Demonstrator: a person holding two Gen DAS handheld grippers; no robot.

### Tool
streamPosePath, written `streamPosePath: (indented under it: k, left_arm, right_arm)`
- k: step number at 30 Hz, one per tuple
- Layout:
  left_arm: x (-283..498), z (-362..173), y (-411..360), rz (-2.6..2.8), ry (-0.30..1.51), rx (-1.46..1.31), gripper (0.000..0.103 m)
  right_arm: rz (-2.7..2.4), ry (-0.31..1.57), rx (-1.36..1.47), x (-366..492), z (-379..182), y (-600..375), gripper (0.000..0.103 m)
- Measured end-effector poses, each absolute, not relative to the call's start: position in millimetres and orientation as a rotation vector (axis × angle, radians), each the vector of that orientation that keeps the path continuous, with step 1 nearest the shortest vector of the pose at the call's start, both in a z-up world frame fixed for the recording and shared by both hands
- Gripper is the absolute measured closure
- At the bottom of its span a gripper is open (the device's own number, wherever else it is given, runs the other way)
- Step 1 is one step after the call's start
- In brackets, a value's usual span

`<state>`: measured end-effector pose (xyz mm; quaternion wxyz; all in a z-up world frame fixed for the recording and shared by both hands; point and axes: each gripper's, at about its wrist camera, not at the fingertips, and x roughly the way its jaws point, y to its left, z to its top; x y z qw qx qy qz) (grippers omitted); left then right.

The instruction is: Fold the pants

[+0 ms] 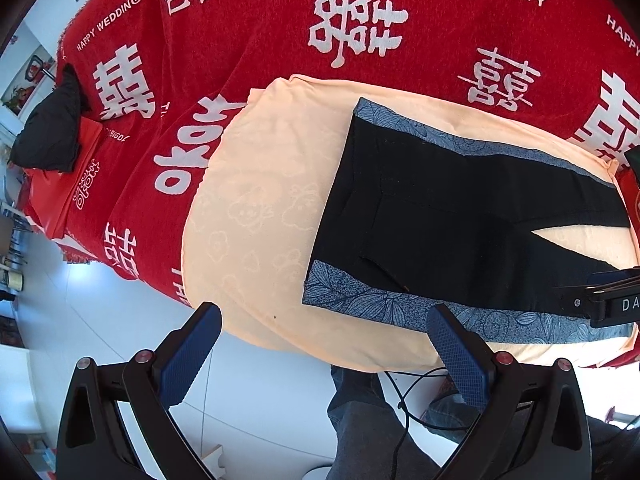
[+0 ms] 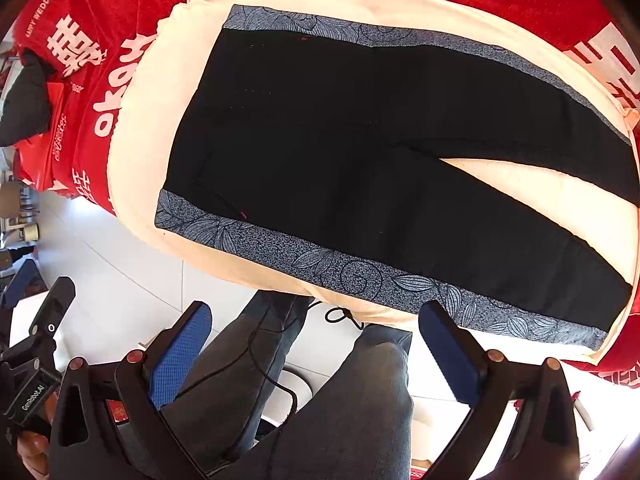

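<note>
Left tool (image 1: 324, 330): released, its two blue-padded fingers spread wide and gripping nothing; it hangs over the near edge of the towel, beside the waist end of the pants.
Right tool (image 2: 316, 326): released as well, fingers wide apart and empty, held above the person's knees just short of the near trouser leg.
Pants (image 1: 440, 216): black, with a blue-grey leaf-patterned stripe down each outer side; spread flat and unfolded, waistband to the left, the two legs running right with a narrow wedge of towel showing between them.
Towel (image 1: 256, 184): pale peach, with faint embossed cartoon shapes; it lies under the pants and reaches past them on all sides that show.
Red cover (image 1: 260, 40): bright red cloth with large white Chinese characters and the words "HAPPY WEDDING" and "THE BIGDAY"; it lies beneath the towel.
Black bundle (image 1: 50, 132): dark cloth heaped at the far left of the red cover, well apart from the pants.
Person's legs (image 2: 320, 400): in grey-blue jeans, seen below the right tool, with a thin black cable (image 2: 260, 364) trailing across them.
Floor (image 1: 100, 320): white and glossy.
</note>
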<state>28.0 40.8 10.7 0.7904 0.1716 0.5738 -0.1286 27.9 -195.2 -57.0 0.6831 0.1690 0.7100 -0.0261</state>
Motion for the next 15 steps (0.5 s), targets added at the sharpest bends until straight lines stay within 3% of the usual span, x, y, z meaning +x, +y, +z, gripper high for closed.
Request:
streamPosePath:
  k: [15]
  left_arm:
    - [31, 8, 24, -0.315, 1.233, 0.409, 0.0]
  right_arm:
    - [-0.077, 1.578, 0.364, 36, -52, -202, 0.0]
